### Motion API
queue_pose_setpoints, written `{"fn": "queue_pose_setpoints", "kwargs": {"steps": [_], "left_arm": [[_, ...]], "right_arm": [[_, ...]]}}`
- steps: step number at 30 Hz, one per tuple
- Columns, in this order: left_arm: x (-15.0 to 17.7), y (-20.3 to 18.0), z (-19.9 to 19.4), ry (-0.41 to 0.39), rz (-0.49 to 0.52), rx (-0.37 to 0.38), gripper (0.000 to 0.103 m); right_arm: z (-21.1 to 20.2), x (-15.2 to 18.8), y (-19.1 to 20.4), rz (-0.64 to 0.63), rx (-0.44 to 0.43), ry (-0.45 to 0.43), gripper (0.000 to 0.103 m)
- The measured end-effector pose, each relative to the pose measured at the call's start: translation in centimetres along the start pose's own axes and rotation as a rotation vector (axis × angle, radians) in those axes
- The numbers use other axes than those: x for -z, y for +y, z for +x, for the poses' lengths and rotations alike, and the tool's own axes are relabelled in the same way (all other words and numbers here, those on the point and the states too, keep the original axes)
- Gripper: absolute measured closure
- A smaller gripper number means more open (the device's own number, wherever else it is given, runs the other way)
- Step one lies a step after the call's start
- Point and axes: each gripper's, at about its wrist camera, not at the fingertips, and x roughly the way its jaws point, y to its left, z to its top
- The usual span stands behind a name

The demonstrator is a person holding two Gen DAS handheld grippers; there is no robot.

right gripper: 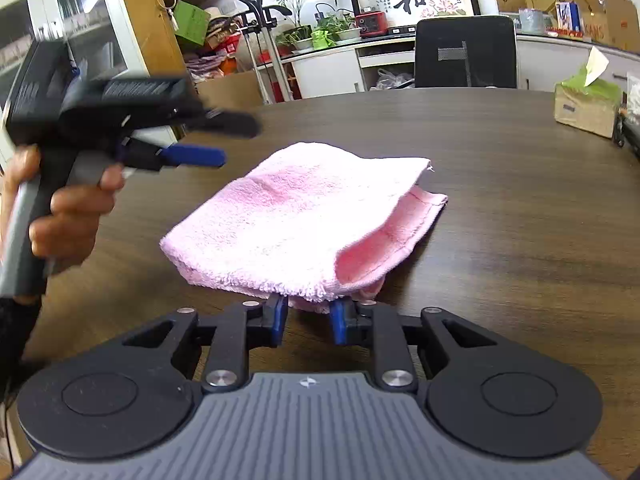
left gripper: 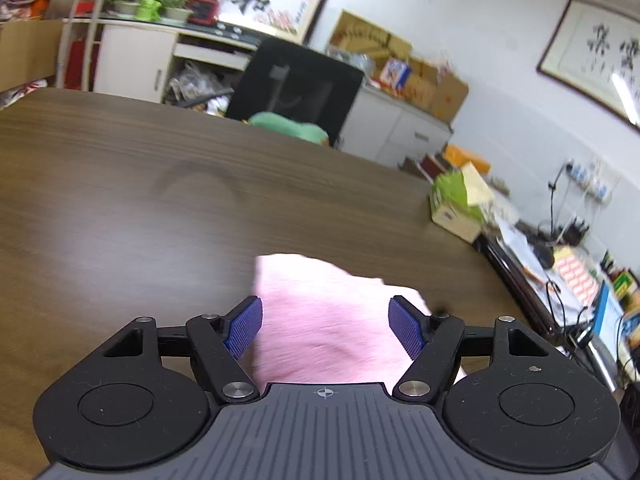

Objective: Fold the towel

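A pink towel [right gripper: 304,216] lies folded over on the brown table [right gripper: 520,200]; its layers gape open on the right side. My right gripper [right gripper: 308,312] is partly open, its blue pads either side of the towel's near edge, and I cannot tell if they touch it. My left gripper [left gripper: 325,326] is open above the towel [left gripper: 332,320], its blue pads wide apart with the cloth below them. The left gripper also shows in the right wrist view [right gripper: 208,140], held in a hand above the table, left of the towel, blurred.
A tissue box [right gripper: 588,100] stands at the table's far right edge, also in the left wrist view [left gripper: 460,204]. A black office chair [right gripper: 466,52] stands behind the table. Cabinets, plants and cardboard boxes line the wall. A cluttered desk [left gripper: 560,272] is to the right.
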Motion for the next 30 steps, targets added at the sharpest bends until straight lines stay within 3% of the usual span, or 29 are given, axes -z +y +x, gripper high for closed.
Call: {"fn": "queue_pose_setpoints", "kwargs": {"steps": [2, 3, 5, 10, 12, 19, 23, 25, 28, 30], "left_arm": [[0.6, 1.2, -1.1, -0.005, 0.001, 0.008, 0.032], [0.9, 1.5, -1.6, -0.019, 0.011, 0.012, 0.032], [1.4, 1.9, -2.6, -0.048, 0.029, 0.009, 0.032], [2.8, 1.7, -3.8, -0.084, 0.126, 0.038, 0.027], [3.1, 1.0, -3.4, -0.069, 0.163, 0.043, 0.027], [4.0, -0.5, -3.2, -0.001, 0.265, 0.130, 0.025], [4.4, -1.3, -3.8, -0.019, 0.317, 0.179, 0.019], [4.2, -1.2, -4.1, -0.049, 0.317, 0.160, 0.017], [3.5, -0.2, -4.5, -0.090, 0.267, 0.124, 0.017], [2.8, 0.9, -4.9, -0.122, 0.209, 0.105, 0.017]], "right_arm": [[-0.1, -0.3, -1.0, 0.065, -0.070, 0.003, 0.049], [-0.1, -0.4, -1.7, 0.117, -0.122, 0.008, 0.045], [-0.1, -0.7, -2.8, 0.202, -0.204, 0.010, 0.044], [-0.2, -1.0, -4.8, 0.378, -0.303, -0.047, 0.043], [0.1, -1.3, -4.8, 0.408, -0.267, -0.066, 0.048], [1.1, -2.3, -3.3, 0.406, -0.094, -0.084, 0.085], [1.0, -5.3, -1.0, 0.299, 0.000, -0.068, 0.091], [1.8, -7.7, 0.3, 0.243, 0.014, -0.047, 0.092], [2.9, -10.2, 2.5, 0.179, 0.003, -0.043, 0.093], [2.8, -11.4, 4.1, 0.133, -0.077, -0.079, 0.093]]}}
